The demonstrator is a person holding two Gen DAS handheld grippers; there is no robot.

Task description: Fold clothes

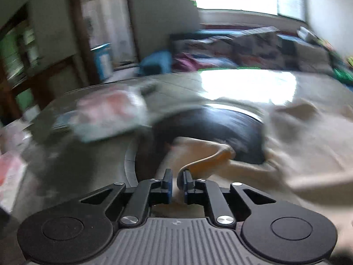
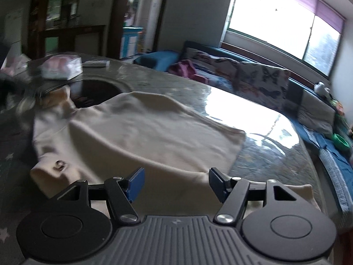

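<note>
A cream garment (image 2: 136, 132) lies spread across a round table (image 2: 264, 154), with a small dark mark near its left hem. My right gripper (image 2: 176, 184) hovers open above the garment's near edge, blue pads (image 2: 136, 184) wide apart with nothing between them. In the blurred left wrist view the same cream garment (image 1: 297, 145) trails to the right. My left gripper (image 1: 177, 185) is shut on a cream fold with an orange lining (image 1: 211, 159), which rises from between the pads. A dark round inset (image 1: 209, 130) in the table shows behind it.
A pink-and-white tissue pack (image 2: 61, 68) and a remote (image 2: 96, 63) sit at the table's far left. A sofa (image 2: 253, 75) with butterfly-print covers runs along the right under a bright window (image 2: 282, 19). A doorway and dark wooden shelves stand behind.
</note>
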